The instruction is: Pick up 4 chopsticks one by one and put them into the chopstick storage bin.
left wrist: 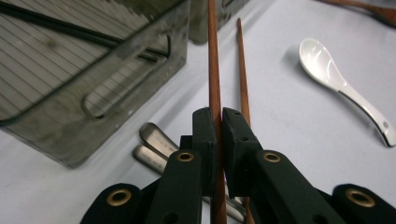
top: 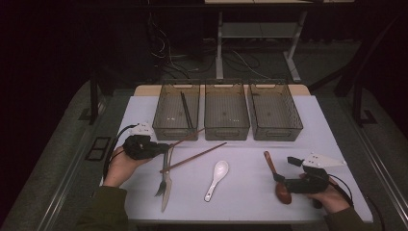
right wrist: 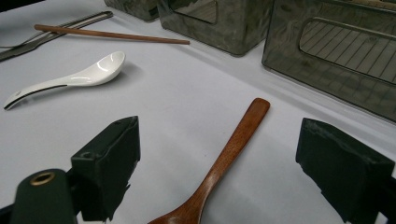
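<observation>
Jaws: left gripper (left wrist: 218,122) clamped on 1 wooden chopstick (left wrist: 214,70), lifted toward the left bin (top: 176,109) | right gripper (right wrist: 219,163) wide open astride the wooden spoon (right wrist: 227,161), not touching | done: dark chopsticks (top: 185,109) binned | left: second chopstick (top: 195,157), white spoon (top: 217,178), fork (top: 162,182), knife (top: 167,185) on table (top: 250,192).

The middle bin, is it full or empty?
Empty: the middle bin shows its bare floor, while the left bin holds dark chopsticks.

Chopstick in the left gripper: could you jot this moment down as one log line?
left gripper: shut on chopstick | right gripper: open over wooden spoon | second chopstick: on table
</observation>
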